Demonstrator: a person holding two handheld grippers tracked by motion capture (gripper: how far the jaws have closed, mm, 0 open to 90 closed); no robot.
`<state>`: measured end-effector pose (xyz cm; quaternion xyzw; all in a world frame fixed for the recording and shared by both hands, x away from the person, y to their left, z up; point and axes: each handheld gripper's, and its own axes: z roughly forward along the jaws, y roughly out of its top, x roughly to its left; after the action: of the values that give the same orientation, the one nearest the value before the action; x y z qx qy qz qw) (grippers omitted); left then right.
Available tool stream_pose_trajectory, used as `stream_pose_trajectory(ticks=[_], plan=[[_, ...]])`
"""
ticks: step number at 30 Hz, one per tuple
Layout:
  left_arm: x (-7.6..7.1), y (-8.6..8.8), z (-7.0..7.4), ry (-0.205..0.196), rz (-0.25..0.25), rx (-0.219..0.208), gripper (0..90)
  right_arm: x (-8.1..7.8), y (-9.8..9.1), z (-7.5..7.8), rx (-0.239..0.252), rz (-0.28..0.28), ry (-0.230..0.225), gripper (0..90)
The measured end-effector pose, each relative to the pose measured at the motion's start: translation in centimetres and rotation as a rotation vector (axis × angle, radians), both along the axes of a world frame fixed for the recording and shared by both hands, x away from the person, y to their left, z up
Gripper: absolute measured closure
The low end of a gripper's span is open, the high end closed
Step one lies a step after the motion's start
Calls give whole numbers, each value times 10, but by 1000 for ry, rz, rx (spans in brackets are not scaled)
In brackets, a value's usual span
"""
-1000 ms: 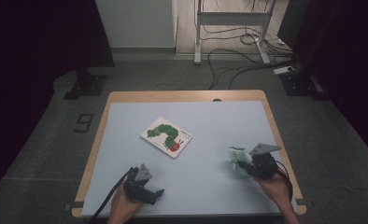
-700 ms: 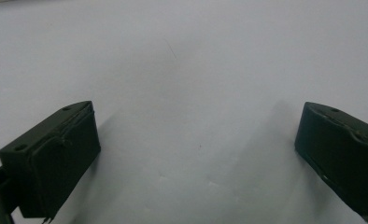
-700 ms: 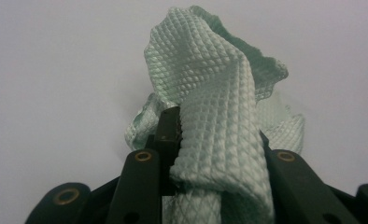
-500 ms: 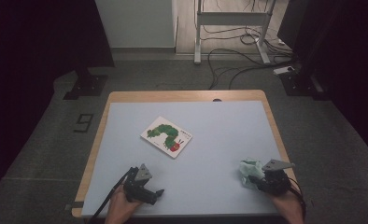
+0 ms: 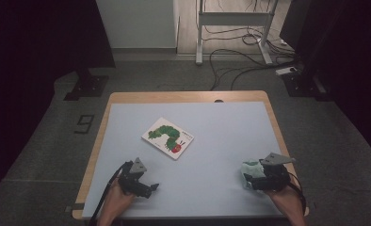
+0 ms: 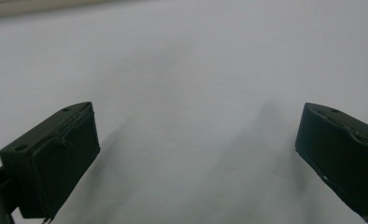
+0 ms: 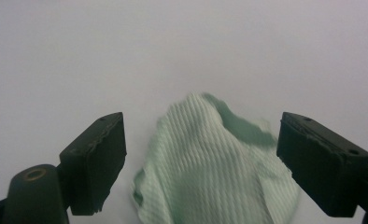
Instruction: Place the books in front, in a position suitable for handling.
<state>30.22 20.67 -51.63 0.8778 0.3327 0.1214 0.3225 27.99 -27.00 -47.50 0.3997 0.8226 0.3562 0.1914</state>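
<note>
A: Though the high view is dim, we find the right gripper (image 5: 250, 178) at the table's (image 5: 221, 141) near right corner, against the green cloth (image 5: 250, 168); the left gripper (image 5: 150, 188) idles near-left, the picture book (image 5: 168, 137) apart.

B: In the left gripper view we see jaws wide over bare table.

A: In the right gripper view, jaws just opened flank the crumpled cloth (image 7: 210, 163) without pressing; we judge it released.

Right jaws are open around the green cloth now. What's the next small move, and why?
Probably lift the right gripper back off the cloth. Its jaws have just been opening, and the pads now stand clear on either side, with the cloth slumped on the table near the right edge. It looks released, so withdrawing cleanly avoids dragging it.
</note>
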Motion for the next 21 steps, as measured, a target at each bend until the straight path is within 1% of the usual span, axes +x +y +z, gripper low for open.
stream_pose_trajectory(ticks=[1, 2, 3, 4, 5, 6, 7, 8, 10, 12, 15, 16, 17, 18, 19, 20, 21], plan=[[4, 2, 2, -2, 4, 0, 0, 2, 4, 1, 5, 8, -2, 152], [13, 5, 5, -12, 14, 0, 0, 6, 12, 3, 9, 24, -5, 135], [13, 5, 5, -12, 14, 0, 0, 6, 12, 3, 9, 24, -5, 135], [23, 8, 8, -15, 18, -10, 0, 10, 20, 4, 12, 40, -8, 133], [23, 8, 8, -15, 18, -10, 0, 10, 20, 4, 12, 40, -8, 133], [28, 8, 11, -14, 20, -7, 0, 16, 27, 5, 6, 51, -4, 131], [33, 9, 13, -17, 22, -8, 0, 16, 27, 5, 6, 51, -4, 131], [37, 9, 15, -19, 24, -6, 0, 19, 31, 5, 7, 54, -4, 127], [46, 9, 19, -34, 31, -6, 0, 25, 38, 6, 17, 65, 0, 120], [55, 8, 22, -40, 37, -3, 0, 31, 45, 6, 24, 73, 5, 89], [68, 5, 25, -45, 37, 14, 0, 39, 55, 5, 25, 82, 10, 38], [73, 5, 25, -41, 32, 16, 0, 42, 58, 4, 27, 87, 10, 29], [83, 4, 25, -38, 36, 25, 0, 46, 64, 4, 28, 91, 10, 13], [83, 4, 25, -38, 36, 25, 0, 48, 67, 3, 28, 92, 10, 12], [87, 3, 25, -30, 36, 31, 0, 48, 67, 3, 28, 92, 10, 12], [92, 3, 25, -26, 35, 38, 0, 52, 72, 2, 29, 98, 6, 10], [97, 3, 25, -30, 41, 52, 0, 52, 72, 2, 29, 98, 6, 10]])
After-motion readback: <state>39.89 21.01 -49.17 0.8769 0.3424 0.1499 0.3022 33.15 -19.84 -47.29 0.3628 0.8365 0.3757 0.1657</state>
